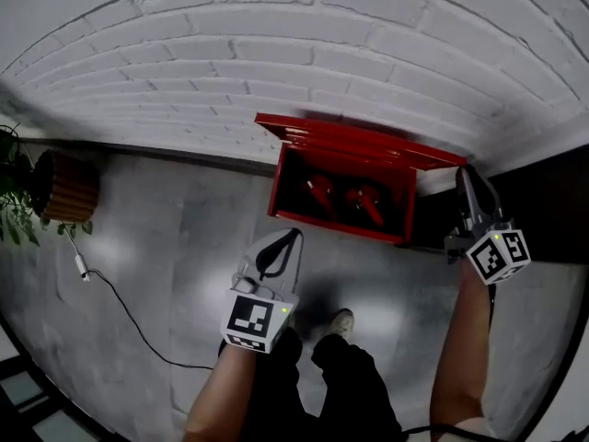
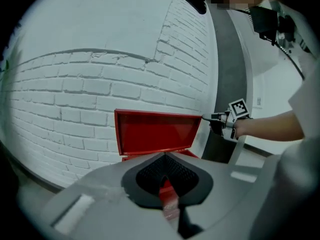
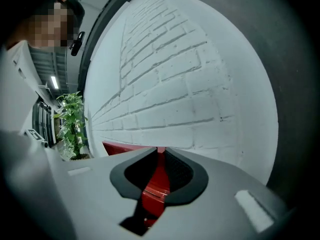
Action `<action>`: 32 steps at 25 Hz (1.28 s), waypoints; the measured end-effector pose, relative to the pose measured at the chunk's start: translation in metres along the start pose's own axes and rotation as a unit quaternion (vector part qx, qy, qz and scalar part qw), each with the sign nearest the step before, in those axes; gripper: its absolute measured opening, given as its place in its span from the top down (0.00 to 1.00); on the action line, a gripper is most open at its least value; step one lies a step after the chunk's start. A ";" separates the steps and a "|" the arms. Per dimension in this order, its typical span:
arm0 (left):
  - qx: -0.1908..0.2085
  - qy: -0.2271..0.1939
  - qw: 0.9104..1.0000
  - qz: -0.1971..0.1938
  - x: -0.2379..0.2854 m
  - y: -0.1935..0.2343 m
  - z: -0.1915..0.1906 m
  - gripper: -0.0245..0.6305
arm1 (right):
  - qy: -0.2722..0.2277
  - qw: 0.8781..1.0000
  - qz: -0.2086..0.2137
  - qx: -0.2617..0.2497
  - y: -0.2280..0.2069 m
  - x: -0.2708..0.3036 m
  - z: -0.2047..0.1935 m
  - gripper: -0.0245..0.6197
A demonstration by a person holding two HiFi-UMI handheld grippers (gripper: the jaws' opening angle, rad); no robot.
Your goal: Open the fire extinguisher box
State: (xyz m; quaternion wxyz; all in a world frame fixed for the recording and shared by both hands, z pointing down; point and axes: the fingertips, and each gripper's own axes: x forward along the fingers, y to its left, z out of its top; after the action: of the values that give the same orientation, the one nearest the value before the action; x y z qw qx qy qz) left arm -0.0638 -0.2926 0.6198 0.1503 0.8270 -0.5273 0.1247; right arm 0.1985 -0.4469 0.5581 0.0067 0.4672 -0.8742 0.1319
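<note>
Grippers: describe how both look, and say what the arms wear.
Both the left gripper and right gripper have pale grey bodies and two tapered jaws lined with black ribbed pads. Each carries a white cube with black square markers. Both forearms are bare, with no sleeves.

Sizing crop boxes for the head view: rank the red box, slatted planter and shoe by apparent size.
Largest to smallest:
1. red box
2. slatted planter
3. shoe, nearer the camera yet smallest
</note>
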 end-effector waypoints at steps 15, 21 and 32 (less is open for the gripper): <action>-0.008 -0.022 1.000 0.013 -0.005 0.008 0.035 0.96 | 0.001 1.000 0.019 -0.017 -0.009 0.014 0.029 0.95; -0.005 -0.024 1.000 -0.005 -0.005 -0.008 0.059 0.96 | 0.016 0.998 0.036 -0.051 0.048 -0.024 0.021 0.95; 0.033 -0.042 0.998 -0.015 -0.066 -0.032 0.183 0.96 | 0.008 0.998 0.008 -0.056 0.122 -0.105 0.092 0.95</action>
State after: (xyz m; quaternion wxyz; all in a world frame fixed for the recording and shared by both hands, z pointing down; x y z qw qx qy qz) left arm -0.0529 -0.2944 0.4234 0.1028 0.8438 -0.5162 0.1045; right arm 0.1681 -0.3188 0.4273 0.0386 0.4583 -0.8837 0.0865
